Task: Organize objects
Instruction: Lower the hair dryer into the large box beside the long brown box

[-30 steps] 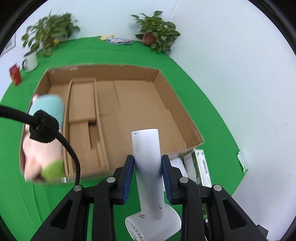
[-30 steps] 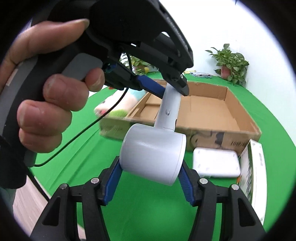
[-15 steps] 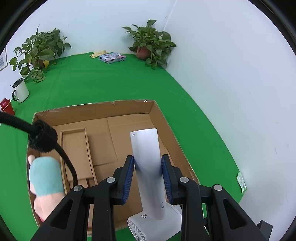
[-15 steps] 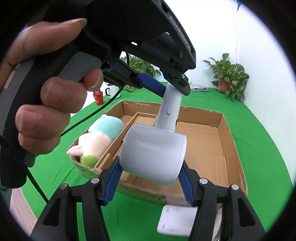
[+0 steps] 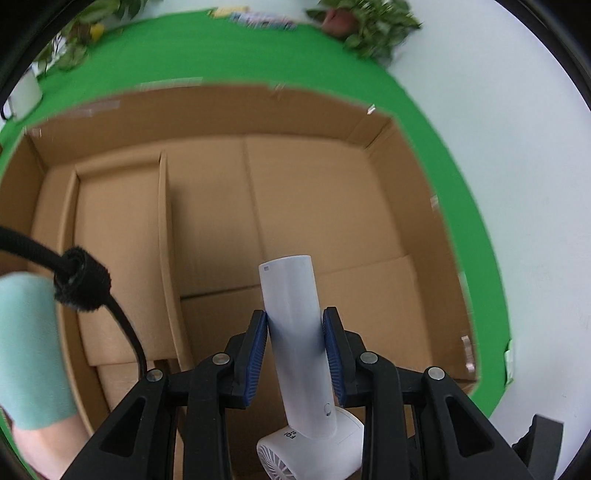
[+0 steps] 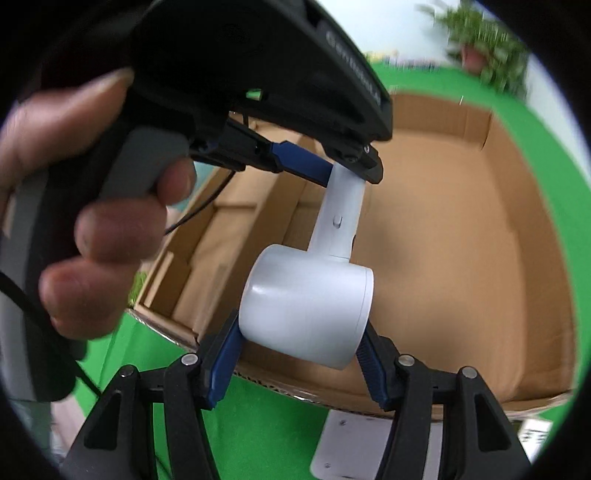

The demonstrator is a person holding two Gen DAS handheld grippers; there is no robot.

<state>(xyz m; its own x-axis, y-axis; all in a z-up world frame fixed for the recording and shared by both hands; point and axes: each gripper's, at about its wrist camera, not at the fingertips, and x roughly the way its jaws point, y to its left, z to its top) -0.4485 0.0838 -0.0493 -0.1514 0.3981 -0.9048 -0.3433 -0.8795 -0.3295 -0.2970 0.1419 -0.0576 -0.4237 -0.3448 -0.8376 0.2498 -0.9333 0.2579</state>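
Observation:
A white handheld fan (image 5: 295, 332) is held by both grippers above an open cardboard box (image 5: 314, 206). My left gripper (image 5: 295, 350) is shut on the fan's handle. My right gripper (image 6: 301, 354) is shut on the fan's round head (image 6: 306, 310). The left gripper also shows in the right wrist view (image 6: 321, 166), clamped on the handle. The fan hangs over the box's large right compartment (image 6: 443, 240). A plush toy (image 5: 29, 350) with a teal top lies in the box's left compartment.
Cardboard dividers (image 5: 166, 240) split the box's left side. A white flat device (image 6: 343, 443) lies on the green cloth (image 6: 266, 424) in front of the box. Potted plants (image 5: 365, 22) and a white mug (image 5: 22, 92) stand at the back.
Both grippers have carried the fan forward and down over the box. The box now fills both views. The grips have not changed.

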